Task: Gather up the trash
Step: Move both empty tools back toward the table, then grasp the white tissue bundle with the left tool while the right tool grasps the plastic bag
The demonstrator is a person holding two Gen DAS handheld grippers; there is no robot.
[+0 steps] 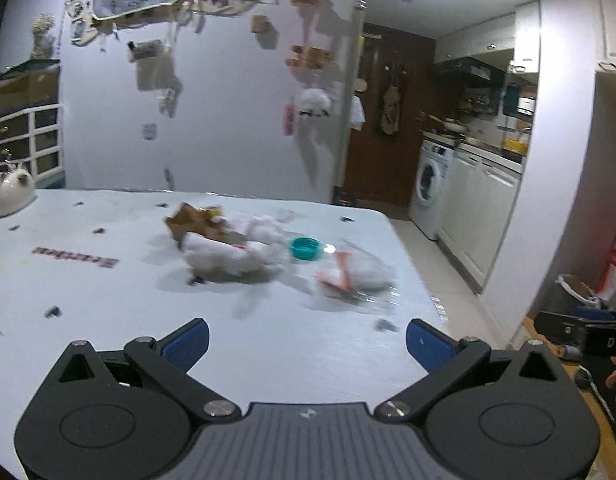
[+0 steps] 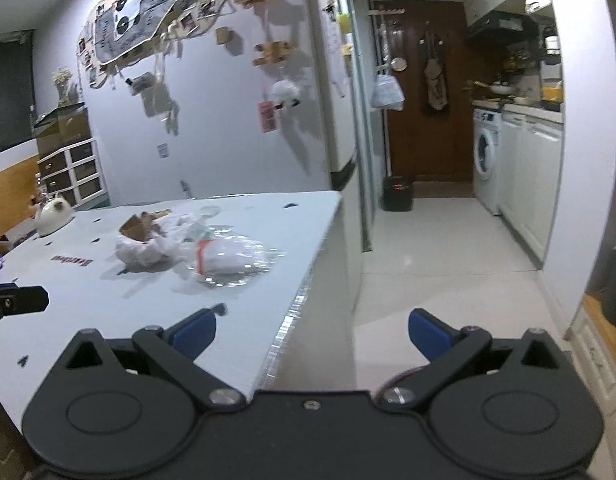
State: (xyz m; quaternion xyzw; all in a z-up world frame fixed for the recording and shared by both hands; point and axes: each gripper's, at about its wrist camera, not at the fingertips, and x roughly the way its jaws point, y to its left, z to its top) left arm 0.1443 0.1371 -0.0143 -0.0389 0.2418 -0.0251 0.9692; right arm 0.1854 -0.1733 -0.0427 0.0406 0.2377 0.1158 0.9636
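Trash pile (image 1: 224,244) sits mid-table, w/ nothing collected yet as far as the views show. Parts: torn brown cardboard (image 1: 196,218) on crumpled white paper/bag (image 2: 148,246); teal bottle cap (image 1: 305,248) just beside it; clear plastic wrapper w/ orange strip (image 1: 348,276) nearest the table's right edge. All items lie loose, touching or nearly so. Left gripper (image 1: 307,340): jaws spread wide, empty, short of the pile, over the near tabletop. Right gripper (image 2: 311,330): jaws also spread, empty, straddling the table edge, floor below. Judged stage: approach, all pieces left to pick up. Surface: pale table (image 1: 88,312) w/ small dark marks and a printed label. Room: white ceramic figure (image 1: 10,194) at far left corner, decorated wall behind, kitchen w/ washing machine (image 2: 486,160) to the right. Possible bin (image 1: 574,294) on the floor, right; unclear.
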